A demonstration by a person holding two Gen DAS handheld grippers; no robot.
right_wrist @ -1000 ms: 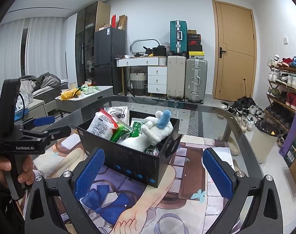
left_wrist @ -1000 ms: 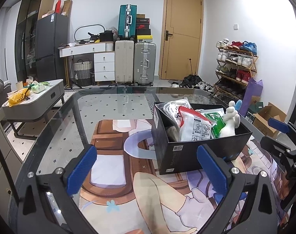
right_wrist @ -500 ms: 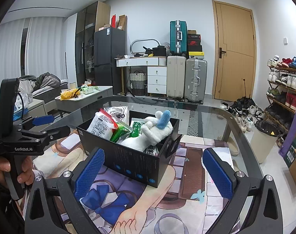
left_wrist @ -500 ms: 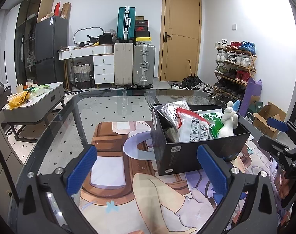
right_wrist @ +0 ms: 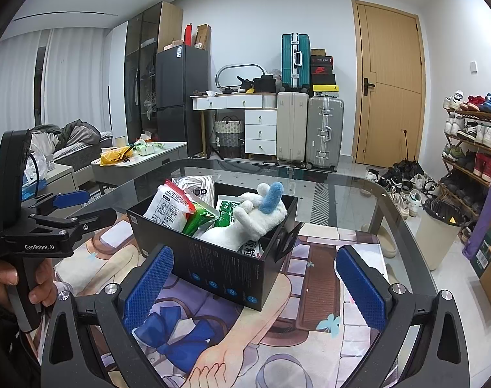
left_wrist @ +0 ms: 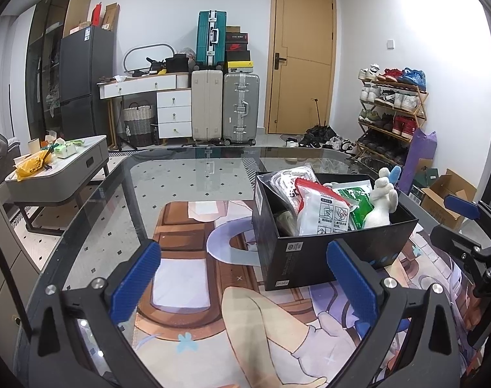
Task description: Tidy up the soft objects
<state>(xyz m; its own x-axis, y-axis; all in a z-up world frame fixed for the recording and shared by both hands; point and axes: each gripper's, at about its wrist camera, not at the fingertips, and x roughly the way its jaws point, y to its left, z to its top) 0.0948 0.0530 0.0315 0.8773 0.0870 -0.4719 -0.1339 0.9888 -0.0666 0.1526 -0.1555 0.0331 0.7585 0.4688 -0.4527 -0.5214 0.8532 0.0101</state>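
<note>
A black box point(left_wrist: 310, 258) point(right_wrist: 219, 268) stands on the printed mat on the glass table. It holds a white plush toy with a blue ear point(left_wrist: 383, 202) point(right_wrist: 252, 223), a white and red packet point(left_wrist: 320, 210) point(right_wrist: 168, 207), a green packet point(left_wrist: 355, 200) point(right_wrist: 198, 218) and a clear bag point(left_wrist: 287, 179). My left gripper point(left_wrist: 245, 278) is open and empty, in front of the box's left corner. My right gripper point(right_wrist: 255, 281) is open and empty, in front of the box's near side. Each gripper shows at the edge of the other's view.
The printed mat point(left_wrist: 193, 278) covers the near part of the glass table point(left_wrist: 187, 174). Beyond stand a grey coffee table point(left_wrist: 61, 174), suitcases point(left_wrist: 224, 106), a white desk, a shoe rack point(left_wrist: 391, 113) and a bin point(right_wrist: 439, 229).
The left wrist view has shifted slightly, so the box sits a little further left and lower in it. The right gripper has hardly moved. Both grippers stay open.
</note>
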